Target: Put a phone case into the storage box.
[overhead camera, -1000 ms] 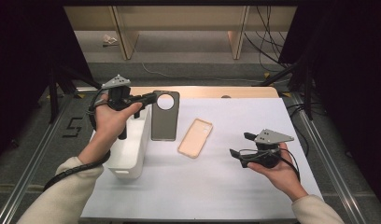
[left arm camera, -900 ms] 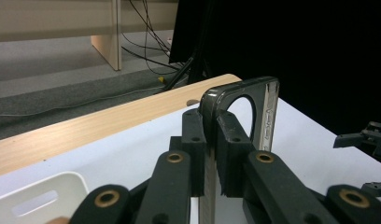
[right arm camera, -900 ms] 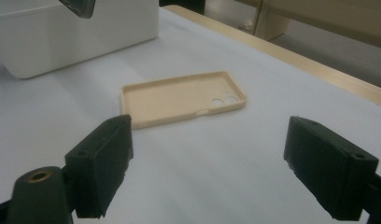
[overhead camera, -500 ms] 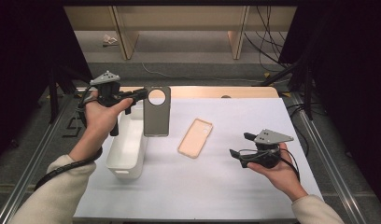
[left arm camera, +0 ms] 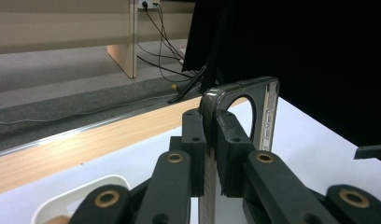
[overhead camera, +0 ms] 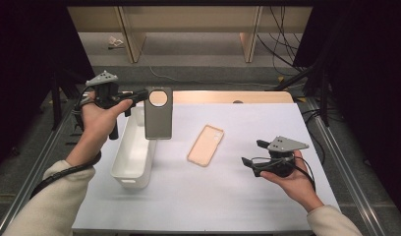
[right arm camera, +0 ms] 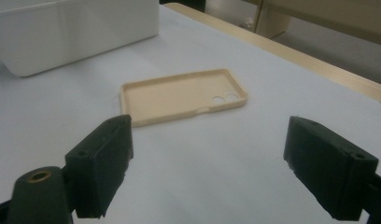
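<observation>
**Grey case lifted over the bin**

The left gripper [overhead camera: 139, 94] has its jaws clamped on the top edge of the grey case [overhead camera: 158, 114], beside the round camera hole. The case hangs upright in the air, clear of the mat [overhead camera: 228, 196], at the far right corner of the white bin [overhead camera: 132, 155]. In the left gripper view the two black pads [left arm camera: 226, 140] press on either side of the case's rim [left arm camera: 254, 100], with the cut-out showing just past them.

The bin lies along the left edge of the mat, long side running front to back.

The beige case [overhead camera: 206, 145] lies flat near the middle of the mat, hollow side up, well apart from the grey one and from the bin.

The right gripper [overhead camera: 251, 153] is held near the right edge of the mat, jaws wide apart with nothing between them. In the right gripper view the beige case [right arm camera: 184, 95] lies just beyond its tips, untouched.
</observation>
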Demonstrator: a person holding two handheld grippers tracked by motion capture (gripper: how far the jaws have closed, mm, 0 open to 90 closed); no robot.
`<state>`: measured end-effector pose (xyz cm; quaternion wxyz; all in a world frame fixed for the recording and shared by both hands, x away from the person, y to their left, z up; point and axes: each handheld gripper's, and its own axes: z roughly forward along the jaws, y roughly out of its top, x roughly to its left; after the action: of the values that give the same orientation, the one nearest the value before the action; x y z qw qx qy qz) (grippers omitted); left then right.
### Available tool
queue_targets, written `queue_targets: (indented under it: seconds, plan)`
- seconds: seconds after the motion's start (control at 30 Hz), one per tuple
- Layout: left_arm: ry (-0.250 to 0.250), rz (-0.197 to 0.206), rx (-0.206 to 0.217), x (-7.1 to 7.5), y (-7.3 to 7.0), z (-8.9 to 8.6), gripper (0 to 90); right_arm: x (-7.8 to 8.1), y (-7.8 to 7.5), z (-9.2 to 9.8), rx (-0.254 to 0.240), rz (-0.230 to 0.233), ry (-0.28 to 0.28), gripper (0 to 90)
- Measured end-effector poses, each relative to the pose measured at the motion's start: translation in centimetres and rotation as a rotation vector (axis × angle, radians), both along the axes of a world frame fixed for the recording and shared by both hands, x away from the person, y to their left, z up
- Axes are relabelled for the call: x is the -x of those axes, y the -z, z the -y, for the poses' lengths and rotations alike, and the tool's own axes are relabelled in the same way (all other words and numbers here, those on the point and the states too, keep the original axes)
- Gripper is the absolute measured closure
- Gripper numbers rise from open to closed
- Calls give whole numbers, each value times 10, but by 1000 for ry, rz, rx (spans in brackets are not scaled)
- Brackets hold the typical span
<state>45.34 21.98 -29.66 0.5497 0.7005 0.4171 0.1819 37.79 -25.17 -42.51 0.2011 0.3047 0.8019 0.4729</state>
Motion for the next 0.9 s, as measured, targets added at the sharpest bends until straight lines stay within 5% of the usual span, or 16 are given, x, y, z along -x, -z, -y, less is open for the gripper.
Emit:
queue_targets:
  seconds: [0.9]
  plan:
    - [-82, 10, -22, -22, -1, -38, 826, -1, 1, 0, 0, -2, -1, 169]
